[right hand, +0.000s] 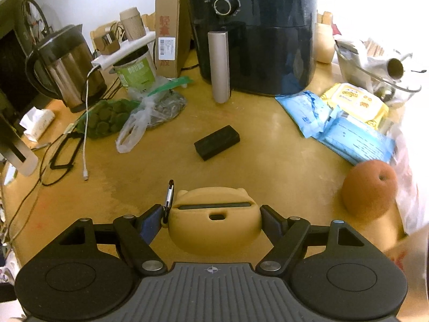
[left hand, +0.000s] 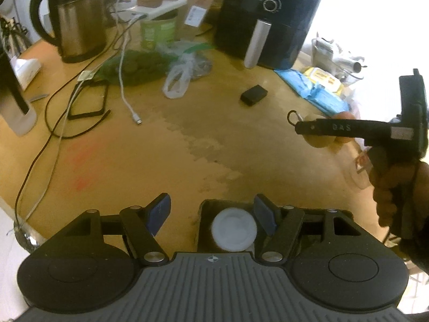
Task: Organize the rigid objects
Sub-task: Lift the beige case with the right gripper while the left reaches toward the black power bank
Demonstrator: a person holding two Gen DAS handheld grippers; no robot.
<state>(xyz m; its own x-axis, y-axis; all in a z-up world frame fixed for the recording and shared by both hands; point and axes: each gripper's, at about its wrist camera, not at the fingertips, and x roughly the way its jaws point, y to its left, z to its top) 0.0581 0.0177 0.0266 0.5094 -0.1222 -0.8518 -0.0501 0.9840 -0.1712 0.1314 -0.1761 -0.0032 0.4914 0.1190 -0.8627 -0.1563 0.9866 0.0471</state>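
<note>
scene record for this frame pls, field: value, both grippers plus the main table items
left gripper: jaws wide open, over a white round-lidded container
right gripper: jaws around a yellow bear-shaped silicone case, silver carabiner on its left side; contact not clear
table centre: small black rectangular block lying flat, apart from both grippers
right side: round orange-brown fruit
rear: black air fryer, steel electric kettle
surface: wooden table
</note>
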